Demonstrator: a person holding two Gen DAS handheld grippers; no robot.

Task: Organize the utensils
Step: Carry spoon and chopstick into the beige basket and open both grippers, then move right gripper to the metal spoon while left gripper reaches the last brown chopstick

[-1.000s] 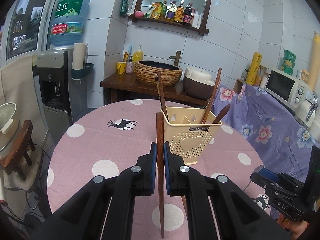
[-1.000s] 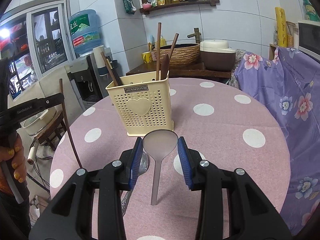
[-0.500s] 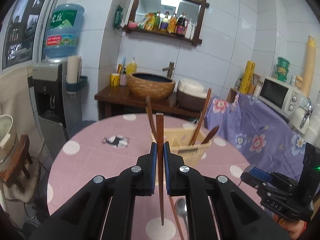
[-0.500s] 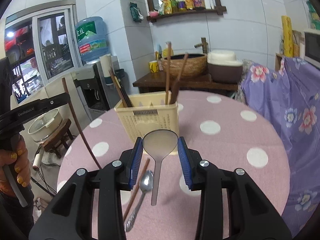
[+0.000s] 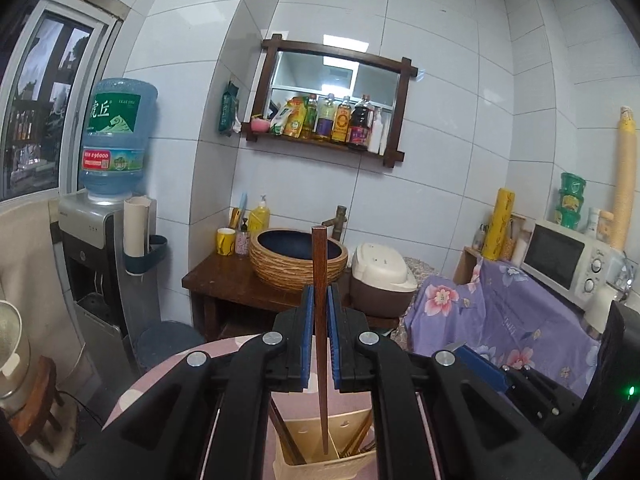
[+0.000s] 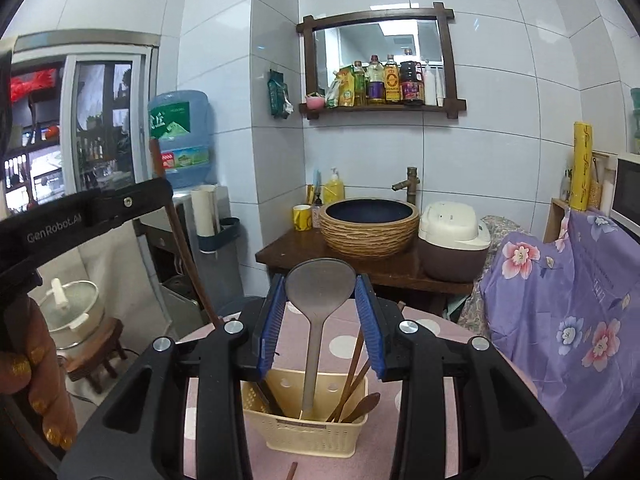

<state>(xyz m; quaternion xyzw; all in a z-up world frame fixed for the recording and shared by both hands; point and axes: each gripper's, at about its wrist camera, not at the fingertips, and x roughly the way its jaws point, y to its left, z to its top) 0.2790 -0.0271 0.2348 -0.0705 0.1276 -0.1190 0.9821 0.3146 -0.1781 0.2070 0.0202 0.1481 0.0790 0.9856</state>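
Fingers of the left gripper (image 5: pixel 319 300) are pressed narrow on a dark wooden chopstick (image 5: pixel 320 320); it stands nearly upright, and its lower tip hangs just above or just inside the open top of the cream utensil holder (image 6: pixel 306 428); which of the two I cannot tell. Fingers of the right gripper (image 6: pixel 320 300) stand wider and hold the bowl of a grey spoon (image 6: pixel 320 284) between the blue pads; its handle goes down into the holder, near the middle divider.

Several wooden utensils (image 6: pixel 352 384) already lean inside the holder, toward its right side; if the spoon handle is released while it rests on them or on the divider, I think it may tip over the holder's rim. Both tools come down over the holder together; the grippers could touch each other above it, or push the light holder sideways on the pink dotted table (image 6: pixel 424 328). The chopstick is thin and held only at one place; a small tilt could make its tip miss the compartment.
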